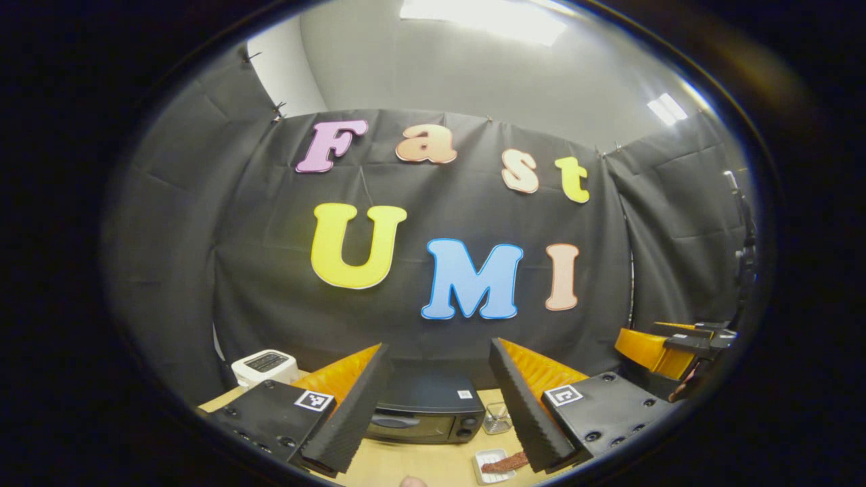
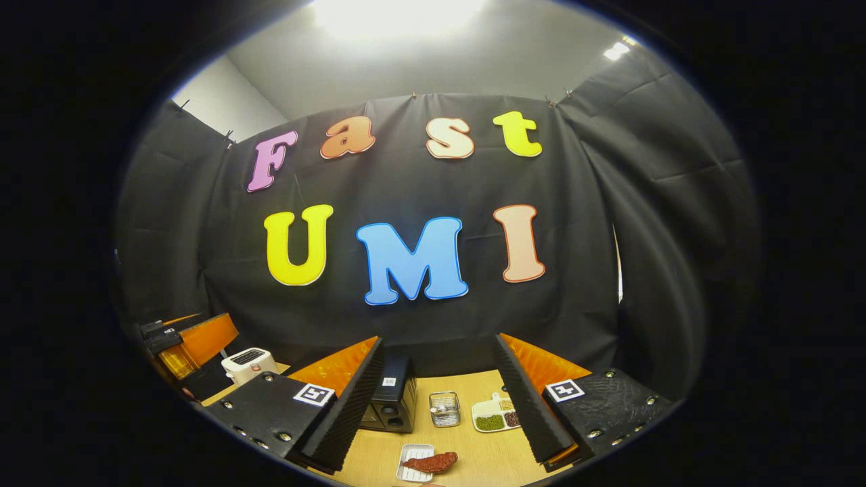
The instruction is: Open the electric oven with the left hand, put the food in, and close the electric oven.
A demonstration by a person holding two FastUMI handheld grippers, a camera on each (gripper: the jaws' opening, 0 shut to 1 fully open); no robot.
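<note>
A black electric oven [image 1: 429, 412] stands on the wooden table with its door closed; in the right gripper view the electric oven [image 2: 391, 404] sits left of centre. In front of it a small white tray [image 2: 414, 471] holds a reddish-brown piece of food [image 2: 431, 462], also seen as the food [image 1: 506, 463] low in the left gripper view. My left gripper [image 1: 438, 412] is open, held well back from the oven with nothing between its fingers. My right gripper [image 2: 440, 406] is open too, above the near table. The right gripper [image 1: 676, 348] shows far right in the left gripper view.
A white toaster [image 1: 265, 367] stands at the table's left; a small clear container [image 2: 444, 408] and a white divided dish [image 2: 497, 416] of beans sit right of the oven. The black cloth wall closes off the back and sides.
</note>
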